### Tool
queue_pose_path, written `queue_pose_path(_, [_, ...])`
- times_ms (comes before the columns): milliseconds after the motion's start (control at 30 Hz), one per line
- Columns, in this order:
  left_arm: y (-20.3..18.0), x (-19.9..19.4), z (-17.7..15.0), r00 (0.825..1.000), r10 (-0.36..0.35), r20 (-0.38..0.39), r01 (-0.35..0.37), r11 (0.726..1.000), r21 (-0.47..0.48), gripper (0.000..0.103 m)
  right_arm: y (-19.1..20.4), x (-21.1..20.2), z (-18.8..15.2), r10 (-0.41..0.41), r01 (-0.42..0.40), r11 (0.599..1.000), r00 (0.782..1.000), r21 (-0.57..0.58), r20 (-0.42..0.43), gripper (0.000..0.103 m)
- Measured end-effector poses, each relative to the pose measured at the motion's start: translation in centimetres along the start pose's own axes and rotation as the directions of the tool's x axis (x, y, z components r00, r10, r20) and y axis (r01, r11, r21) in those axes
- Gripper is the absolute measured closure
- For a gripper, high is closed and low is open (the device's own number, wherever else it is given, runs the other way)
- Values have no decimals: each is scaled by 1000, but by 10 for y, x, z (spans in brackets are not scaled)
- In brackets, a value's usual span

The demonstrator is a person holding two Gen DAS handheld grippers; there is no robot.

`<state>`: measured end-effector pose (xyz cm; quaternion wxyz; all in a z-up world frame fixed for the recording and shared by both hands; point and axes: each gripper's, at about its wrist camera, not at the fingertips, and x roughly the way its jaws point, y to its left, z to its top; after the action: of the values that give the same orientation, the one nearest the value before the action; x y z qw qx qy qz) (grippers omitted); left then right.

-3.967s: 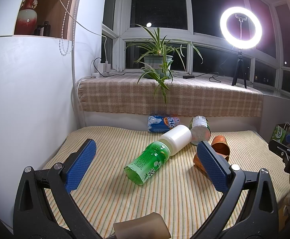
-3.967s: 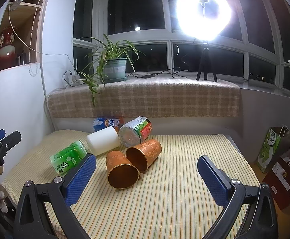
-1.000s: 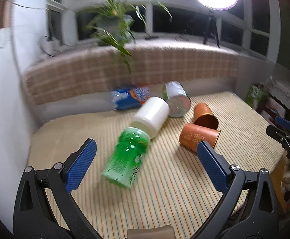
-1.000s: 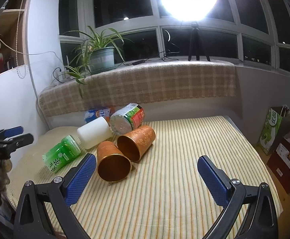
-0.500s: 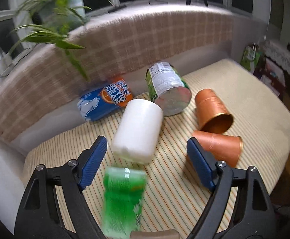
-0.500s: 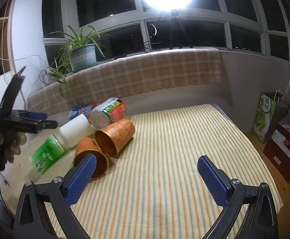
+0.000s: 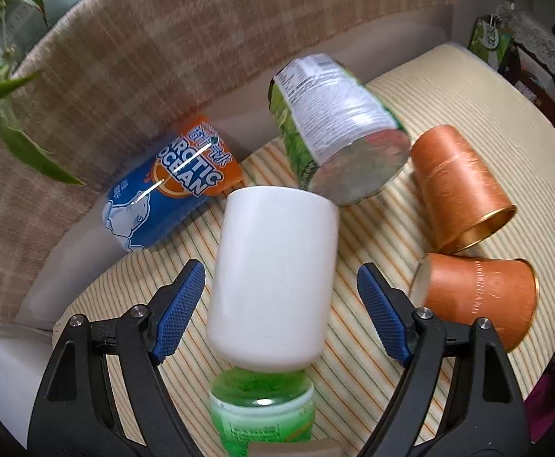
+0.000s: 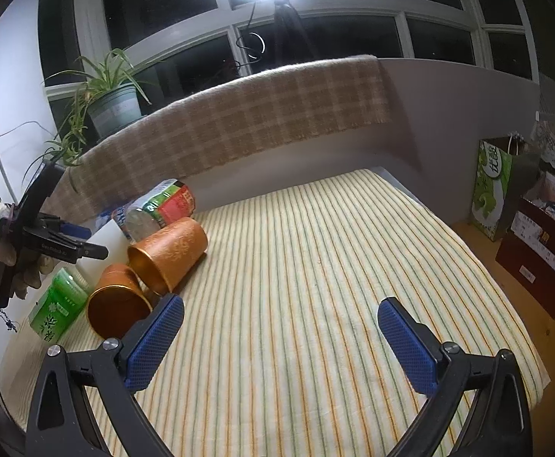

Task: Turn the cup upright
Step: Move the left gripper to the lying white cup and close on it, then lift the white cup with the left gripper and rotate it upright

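Observation:
A white cup [image 7: 273, 278] lies on its side on the striped cloth [image 7: 372, 228]. My left gripper [image 7: 281, 304] is open, its blue pads either side of the cup's near end, not touching. In the right wrist view the left gripper [image 8: 83, 242] hovers over the white cup [image 8: 100, 242], mostly hidden. Two copper cups [image 7: 456, 186] [image 7: 479, 297] lie on their sides to the right; they also show in the right wrist view [image 8: 168, 251] [image 8: 117, 301]. My right gripper [image 8: 279, 342] is open and empty above the cloth.
A green bottle [image 7: 260, 407] lies just below the white cup. A blue Arctic Ocean can [image 7: 170, 186] and a green-labelled tin [image 7: 334, 125] lie behind it by the wall. A plaid-covered sill [image 8: 239, 125] with a plant [image 8: 106, 103] runs behind. Bags [image 8: 498, 186] stand right of the table.
My left gripper has moved forward and down over the white cup, which now sits between its fingers. My right gripper has shifted slightly and stays open.

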<state>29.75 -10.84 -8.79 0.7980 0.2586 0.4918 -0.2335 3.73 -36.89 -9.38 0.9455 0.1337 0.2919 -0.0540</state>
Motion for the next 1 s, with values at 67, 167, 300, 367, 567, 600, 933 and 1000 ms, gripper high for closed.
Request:
queue_pose_path(67, [3,7,2,1000,-4,-12,3,1000,-1,18,-2,4,0,0,0,1000,1000,4,-5,0])
queue_pose_path(167, [7,18,2,999,-5,-35,5,1000,3,18,-4,9,0,2,-2,1000,1000,11,-15,0])
queue_pose_path(300, [12,24,1,998,-2,-55,3,1000,5,18,-4,12,0,4,-4,1000,1000,15,-21,0])
queue_pose_path(367, [16,27,1,998,-6,-56,6,1000,5,18,-4,13,0,1,-1,1000,1000,15,-22,0])
queue_pose_path(567, [26,31,1,998,-22,-58,23,1000,3,25,-8,17,-1,-2,4,999,999,42,-35,0])
queue_pose_path(600, [23,28,1,998,-22,-57,22,1000,3,25,-9,17,-1,-3,5,999,999,46,-37,0])
queue_pose_path(933, [7,18,8,1000,20,-16,-20,1000,5,26,-12,16,-2,-13,15,999,999,52,-40,0])
queue_pose_path(1000, [7,11,10,1000,28,-4,-28,1000,0,26,-12,16,-2,-14,16,999,999,52,-39,0])
